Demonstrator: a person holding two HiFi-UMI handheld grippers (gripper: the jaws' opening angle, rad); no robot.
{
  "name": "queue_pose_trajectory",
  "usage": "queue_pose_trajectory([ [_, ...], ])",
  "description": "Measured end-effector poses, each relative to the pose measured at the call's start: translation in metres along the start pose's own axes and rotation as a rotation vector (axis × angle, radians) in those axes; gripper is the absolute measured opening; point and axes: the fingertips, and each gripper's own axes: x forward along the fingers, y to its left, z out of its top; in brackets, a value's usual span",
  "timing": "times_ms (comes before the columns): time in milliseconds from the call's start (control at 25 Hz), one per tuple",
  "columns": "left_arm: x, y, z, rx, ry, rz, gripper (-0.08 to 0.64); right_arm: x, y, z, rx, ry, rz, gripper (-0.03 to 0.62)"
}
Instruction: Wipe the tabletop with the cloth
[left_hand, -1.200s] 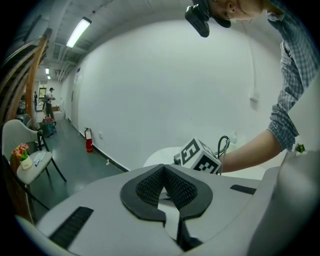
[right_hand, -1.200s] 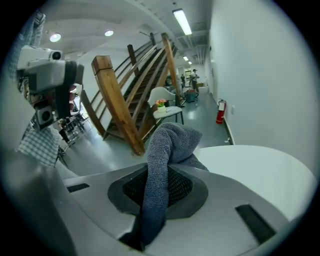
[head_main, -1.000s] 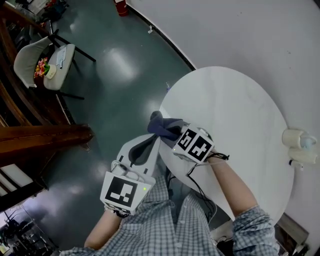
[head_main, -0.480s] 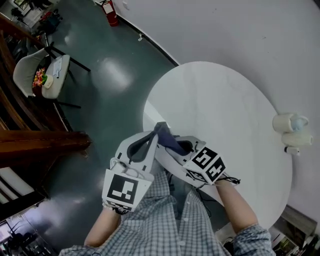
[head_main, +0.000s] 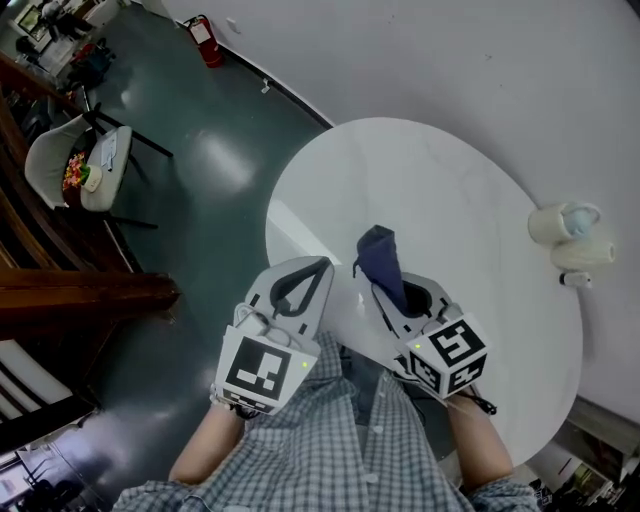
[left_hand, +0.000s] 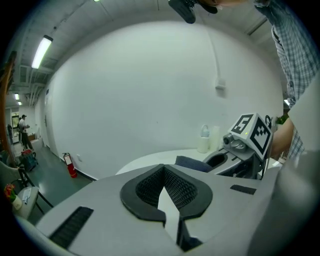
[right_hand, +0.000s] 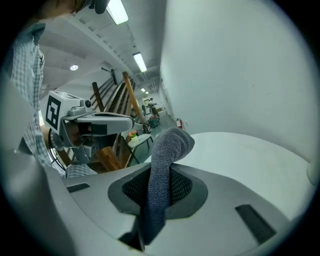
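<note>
A: Cloth (head_main: 380, 255) position?
B: Pinched upright in your right gripper (head_main: 386, 292), which pointed forward over the tabletop (head_main: 460, 180).
A: And the left?
B: Your left gripper (head_main: 316, 268) hovered alongside at the near edge, jaws pressed together, empty.

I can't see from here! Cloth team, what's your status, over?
Left gripper shut, empty. Right gripper shut on cloth, over the table. Bottles at the table's edge, well away from the cloth.
</note>
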Motion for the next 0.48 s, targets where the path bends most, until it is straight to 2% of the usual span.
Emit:
queue_pose_trajectory([
  [200, 0.010, -0.023, 0.005, -0.011, -0.015, -0.033, 0.005, -0.039, -0.014, 0.005, 0.028, -0.084, -0.114, 0.052],
  [480, 0.016, -0.061, 0.007, -0.001, -0.009, -0.083, 0.005, -0.079, -0.017, 0.001, 0.018, -0.148, -0.215, 0.054],
])
